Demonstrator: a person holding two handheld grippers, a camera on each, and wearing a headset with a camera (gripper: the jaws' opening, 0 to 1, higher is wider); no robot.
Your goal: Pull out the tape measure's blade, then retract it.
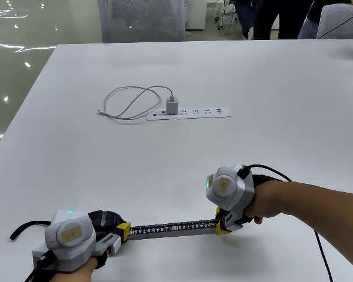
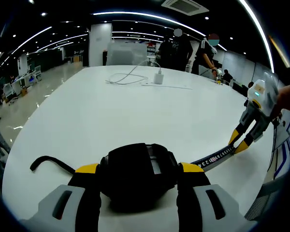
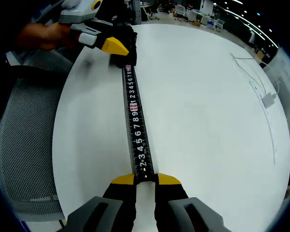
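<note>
- Left gripper (image 2: pixel 139 167), closest to the head camera, has its yellow-tipped jaws set wide and clamped on either side of the tape measure's case (image 2: pixel 137 186), which is black and rounded.
- White table (image 1: pixel 235 76) carries everything; the tape measure lies along its near edge.
- Blade (image 1: pixel 173 228) is drawn out, its long axis running from the case on the left to the right gripper. Its dark face is turned up, with pale numerals and a red mark.
- Right gripper (image 3: pixel 145 180) has its jaws nearly closed, pinching the blade's end.
- Power strip (image 1: pixel 194 112) with charger (image 1: pixel 172 106) sits well apart, mid-table.
</note>
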